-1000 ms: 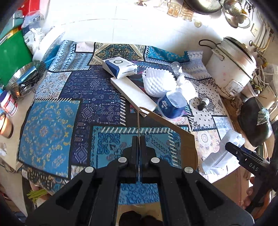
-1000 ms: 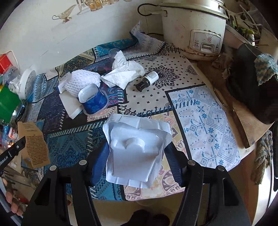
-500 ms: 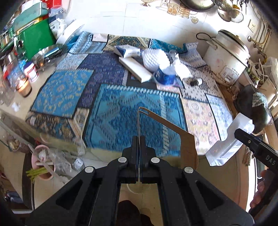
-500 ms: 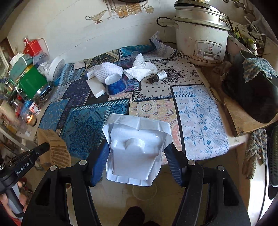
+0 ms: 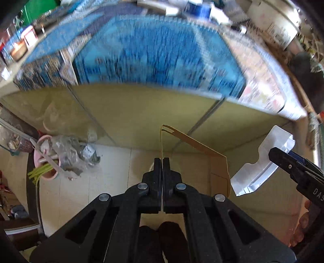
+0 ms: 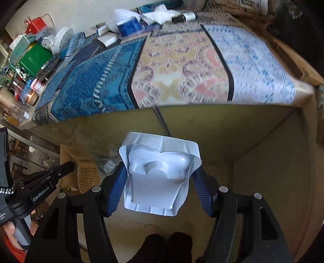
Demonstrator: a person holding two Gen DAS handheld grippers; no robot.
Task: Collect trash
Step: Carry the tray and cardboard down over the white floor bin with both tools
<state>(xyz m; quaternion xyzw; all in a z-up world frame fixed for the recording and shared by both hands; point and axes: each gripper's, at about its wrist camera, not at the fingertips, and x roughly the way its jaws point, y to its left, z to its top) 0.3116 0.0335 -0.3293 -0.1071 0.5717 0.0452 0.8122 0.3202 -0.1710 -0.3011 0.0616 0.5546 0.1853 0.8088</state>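
Observation:
My left gripper (image 5: 162, 161) is shut on a flat brown cardboard piece (image 5: 219, 170), held below the table's front edge, over the floor. The cardboard also shows in the right wrist view (image 6: 88, 174), with the left gripper (image 6: 66, 164) on it. My right gripper (image 6: 158, 180) is shut on a white plastic blister tray (image 6: 160, 178), held in front of the yellowish table front. The tray and the right gripper (image 5: 272, 154) show at the right of the left wrist view (image 5: 261, 163). More trash lies far back on the table: crumpled tissue (image 6: 160, 14), a blue cup (image 6: 129, 27), a small bottle (image 6: 183, 17).
The patterned tablecloth (image 6: 182, 66) covers the table above me. A pink bucket (image 5: 45, 161) full of rubbish stands on the tiled floor at left. Jars and a green box (image 6: 33, 58) crowd the table's left end. A yellowish cabinet wall (image 6: 273, 172) is on the right.
Both grippers have dropped from above the table to below its front edge, still holding the cardboard and the blister tray. The floor and the pink bucket have come into view.

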